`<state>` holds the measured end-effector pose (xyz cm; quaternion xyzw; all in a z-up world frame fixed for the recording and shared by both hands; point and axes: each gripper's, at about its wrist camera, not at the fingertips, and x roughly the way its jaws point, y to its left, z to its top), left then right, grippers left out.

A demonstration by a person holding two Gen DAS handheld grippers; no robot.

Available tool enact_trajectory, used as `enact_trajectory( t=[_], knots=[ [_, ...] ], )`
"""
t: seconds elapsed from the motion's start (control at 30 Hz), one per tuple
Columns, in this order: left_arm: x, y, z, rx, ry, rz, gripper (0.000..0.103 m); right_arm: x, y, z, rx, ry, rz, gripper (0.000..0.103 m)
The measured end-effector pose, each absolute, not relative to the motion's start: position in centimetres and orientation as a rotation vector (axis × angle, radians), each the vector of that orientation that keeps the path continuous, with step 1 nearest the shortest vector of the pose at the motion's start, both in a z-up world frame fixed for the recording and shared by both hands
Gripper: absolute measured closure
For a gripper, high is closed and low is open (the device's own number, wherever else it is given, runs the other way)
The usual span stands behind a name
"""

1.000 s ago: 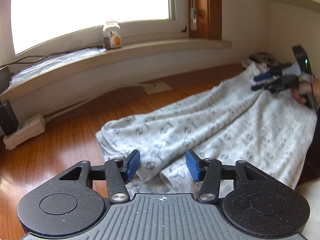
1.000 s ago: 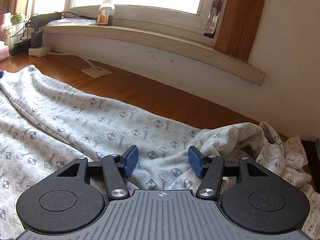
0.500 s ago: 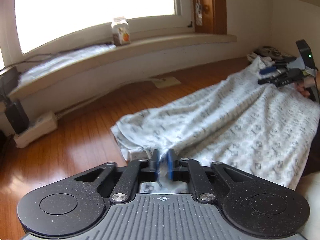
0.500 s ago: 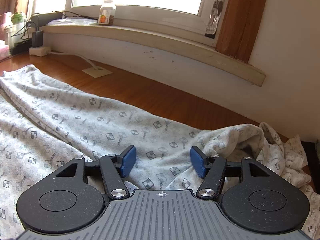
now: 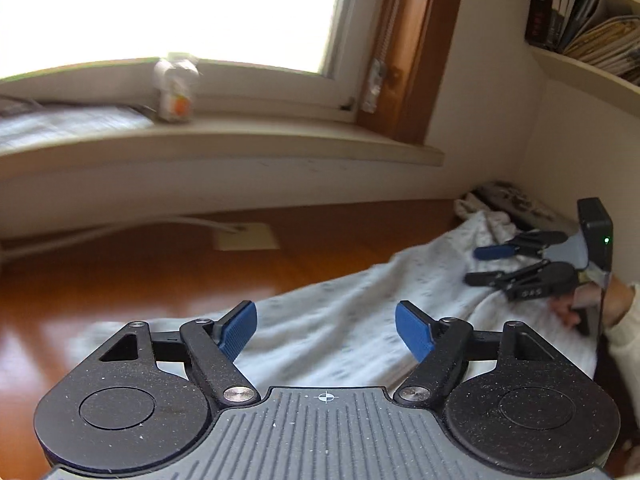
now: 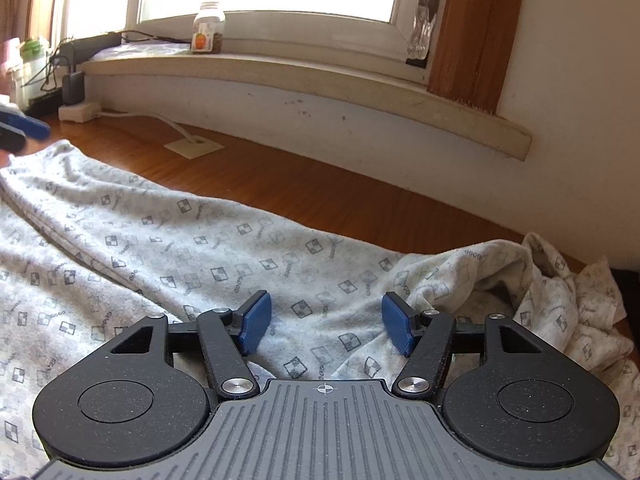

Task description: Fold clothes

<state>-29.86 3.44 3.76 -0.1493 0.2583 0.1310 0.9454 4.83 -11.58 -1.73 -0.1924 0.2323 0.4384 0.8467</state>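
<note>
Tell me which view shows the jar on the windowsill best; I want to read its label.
The right wrist view: the jar is sharp there, showing an orange picture on its label. In the left wrist view the jar is motion-blurred and washed out by window glare.

Daylight blows out the window [image 5: 168, 12]; left view motion-blurred, right view sharp, fisheye-bent edges

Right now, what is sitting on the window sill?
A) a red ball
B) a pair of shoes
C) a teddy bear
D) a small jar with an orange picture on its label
D: a small jar with an orange picture on its label stands upright on the window sill, above the wooden floor where the patterned cloth lies.
</note>
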Motion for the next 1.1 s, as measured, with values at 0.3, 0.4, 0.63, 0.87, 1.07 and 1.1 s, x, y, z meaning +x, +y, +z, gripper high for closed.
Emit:
enact_trajectory(
  t=[0.3,0.4,0.63,0.87,1.07,1.1],
  knots=[
    [-26.1,3.5,0.1,-0.295,0.609,0.296,0.02,5.9,-11.9,-1.8,-0.343,0.547,0.942,0.038],
    [-25.9,3.3,0.0,-0.266,0.617,0.31,0.02,6.0,-11.9,-1.8,-0.335,0.555,0.944,0.038],
    [-23.8,4.7,0.0,-0.164,0.665,0.402,0.022,7.8,-10.8,-1.8,-0.308,0.578,0.933,0.038],
    [-23.3,8.7,0.1,-0.168,0.667,0.427,0.021,11.0,-7.4,-1.6,-0.303,0.583,0.927,0.036],
    [-23.5,9.5,0.3,-0.181,0.66,0.407,0.017,10.8,-6.9,-1.5,-0.312,0.565,0.933,0.035],
    [-23.5,9.6,0.4,-0.185,0.66,0.396,0.016,10.6,-7.4,-1.3,-0.297,0.556,0.943,0.035]
  ],
)
